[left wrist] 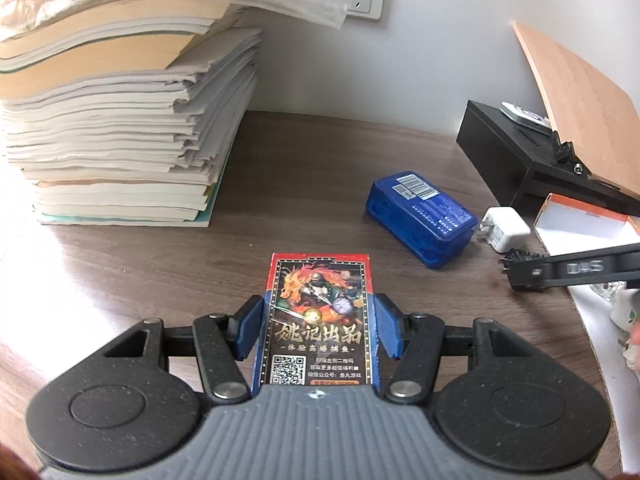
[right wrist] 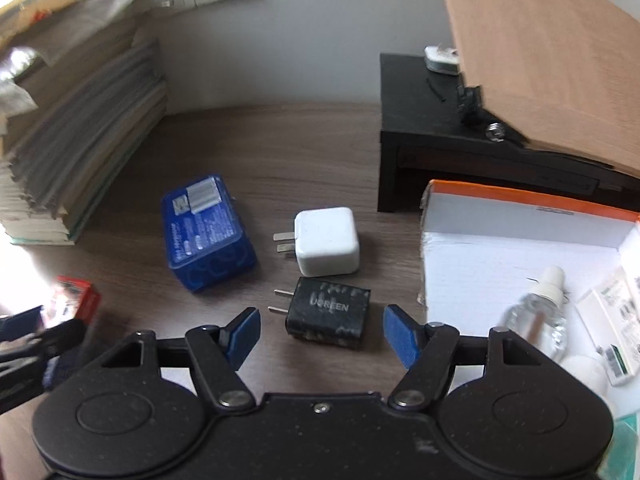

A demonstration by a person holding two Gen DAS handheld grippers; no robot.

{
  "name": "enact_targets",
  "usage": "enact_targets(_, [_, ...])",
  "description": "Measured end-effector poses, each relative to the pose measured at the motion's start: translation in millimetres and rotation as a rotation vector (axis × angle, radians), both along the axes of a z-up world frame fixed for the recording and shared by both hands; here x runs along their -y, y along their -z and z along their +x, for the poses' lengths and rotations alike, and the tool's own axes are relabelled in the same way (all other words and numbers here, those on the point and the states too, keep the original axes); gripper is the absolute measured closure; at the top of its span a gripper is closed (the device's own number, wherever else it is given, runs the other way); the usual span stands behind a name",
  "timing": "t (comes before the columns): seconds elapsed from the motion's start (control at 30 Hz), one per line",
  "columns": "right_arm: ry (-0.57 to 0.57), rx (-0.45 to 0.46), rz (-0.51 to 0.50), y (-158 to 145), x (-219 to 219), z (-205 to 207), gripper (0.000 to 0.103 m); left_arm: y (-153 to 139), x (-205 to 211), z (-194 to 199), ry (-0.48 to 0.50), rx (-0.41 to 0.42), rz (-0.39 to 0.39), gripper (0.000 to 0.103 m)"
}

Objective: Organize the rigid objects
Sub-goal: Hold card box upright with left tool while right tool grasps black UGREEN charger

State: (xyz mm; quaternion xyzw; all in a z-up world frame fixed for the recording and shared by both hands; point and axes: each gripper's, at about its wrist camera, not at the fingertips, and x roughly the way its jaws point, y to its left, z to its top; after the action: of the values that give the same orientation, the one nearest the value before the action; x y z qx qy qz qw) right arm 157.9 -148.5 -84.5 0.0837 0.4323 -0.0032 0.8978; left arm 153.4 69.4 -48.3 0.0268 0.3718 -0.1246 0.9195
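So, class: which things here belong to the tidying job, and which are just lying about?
Job: card box clamped in left gripper; black charger before open right gripper; white charger; blue case; orange-rimmed box.

Lying about: paper stack; black stand; wooden board.

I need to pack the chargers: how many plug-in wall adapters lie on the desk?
2: a white square adapter beside the blue plastic box, and a black scuffed adapter just in front of it. Others may be hidden.
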Motion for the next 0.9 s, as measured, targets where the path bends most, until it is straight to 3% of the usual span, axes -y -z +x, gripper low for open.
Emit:
enact_targets(0.37, [0.041, 0.029, -0.002, 10.2, -5.2, 7.0, 0.026, -1.8, 2.4, -2.1, -0.014, -0.002, -0.015, 0.043])
enact_targets(0.9, [0.015, 0.145, -0.001, -49.8, 18.0, -69.0, 0.026, -28.3, 48.4, -39.8, 0.011, 0.034, -0.017, 0.043])
